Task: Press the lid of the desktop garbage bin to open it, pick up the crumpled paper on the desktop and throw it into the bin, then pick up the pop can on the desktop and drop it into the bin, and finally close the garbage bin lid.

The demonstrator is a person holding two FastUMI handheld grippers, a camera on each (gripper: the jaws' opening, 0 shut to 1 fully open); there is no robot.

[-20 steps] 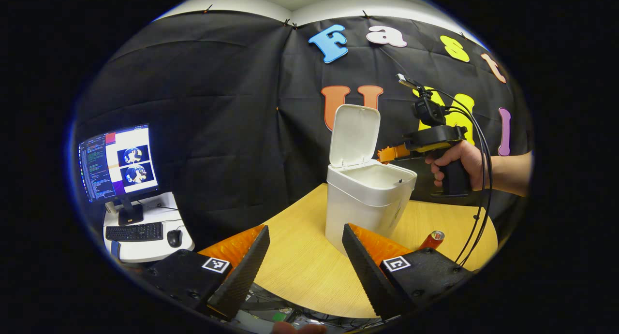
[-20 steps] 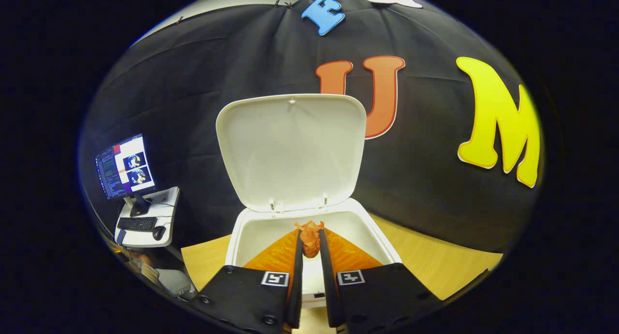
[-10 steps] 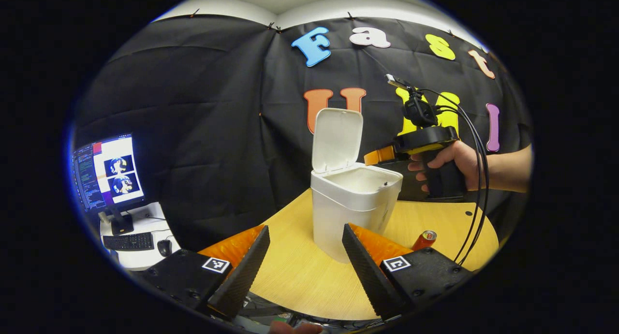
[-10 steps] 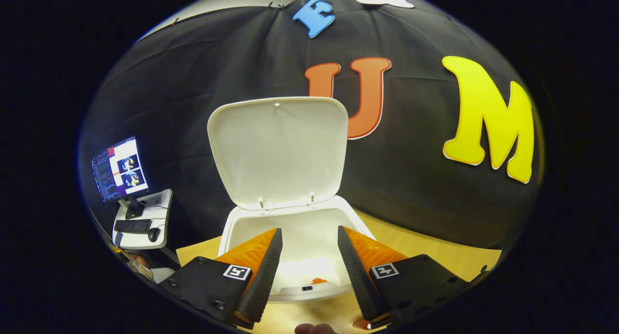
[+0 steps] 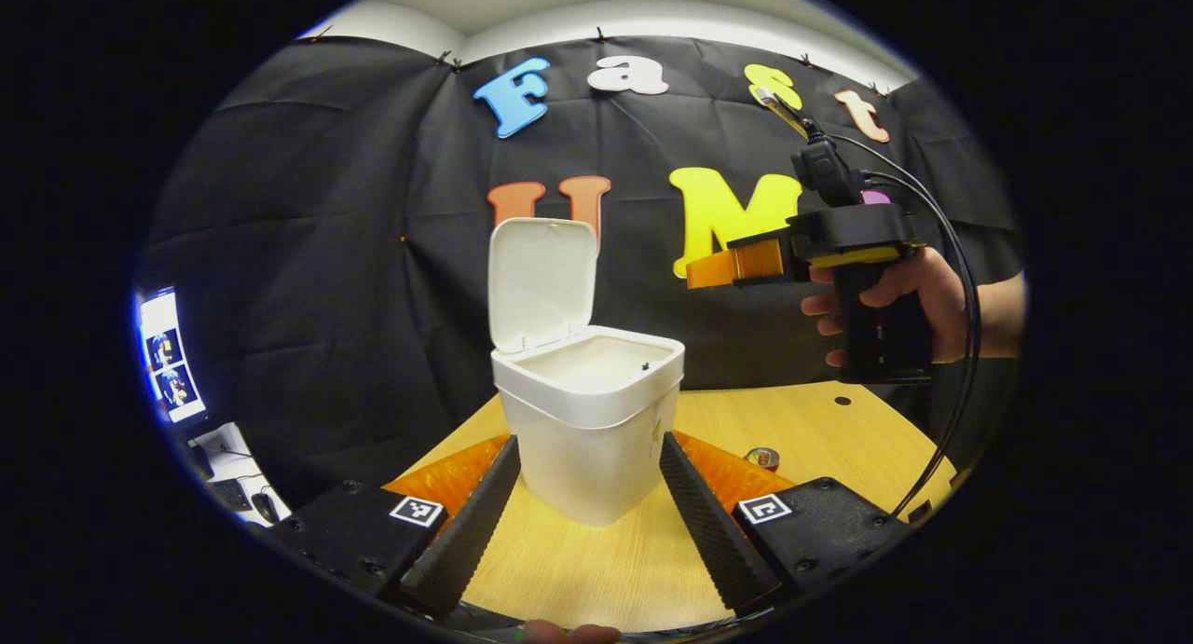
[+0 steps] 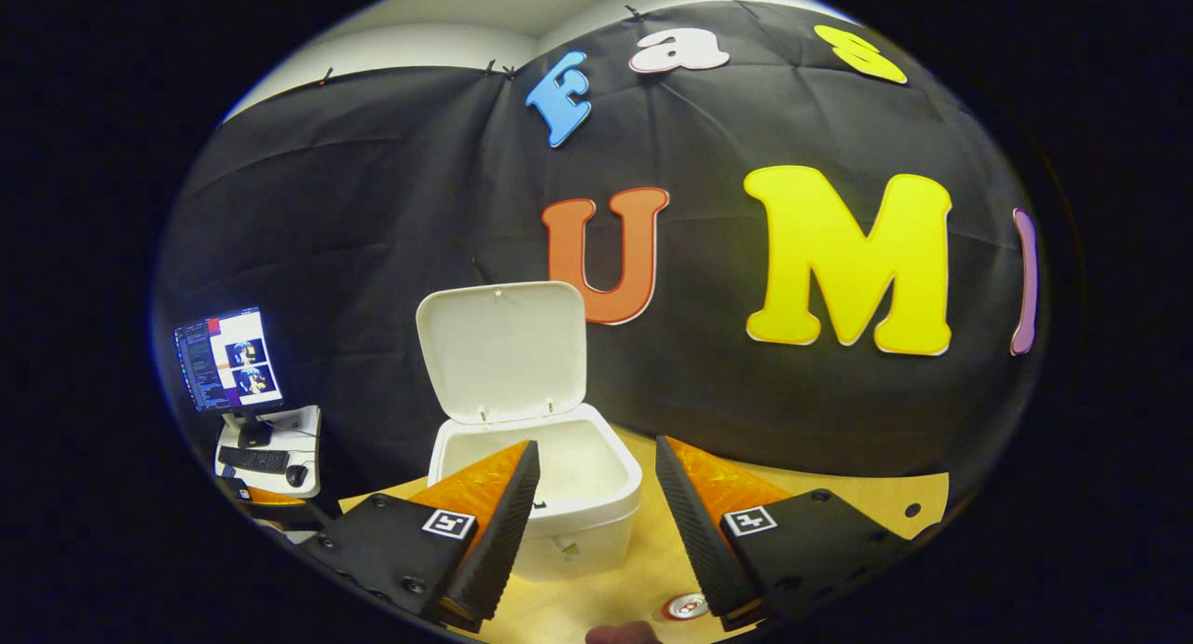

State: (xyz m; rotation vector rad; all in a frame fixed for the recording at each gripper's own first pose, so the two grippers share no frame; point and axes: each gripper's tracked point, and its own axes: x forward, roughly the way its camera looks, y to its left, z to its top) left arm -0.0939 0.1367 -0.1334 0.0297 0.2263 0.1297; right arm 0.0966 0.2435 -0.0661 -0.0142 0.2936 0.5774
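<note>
White bin point(image 5: 587, 411) at frame centre on the bench point(image 5: 820, 430), lid point(image 5: 541, 269) raised; can point(image 5: 762, 458) lower right; left gripper point(image 5: 587, 495) and right gripper point(image 6: 592, 495) both spread wide, grasping nothing.

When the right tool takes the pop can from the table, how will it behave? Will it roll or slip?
The pop can seems to stand upright on the table, its round top facing up, so it probably will not roll unless tipped. Its smooth metal wall may slip. It looks small, likely light, and could dent under a hard squeeze by the right tool.
</note>
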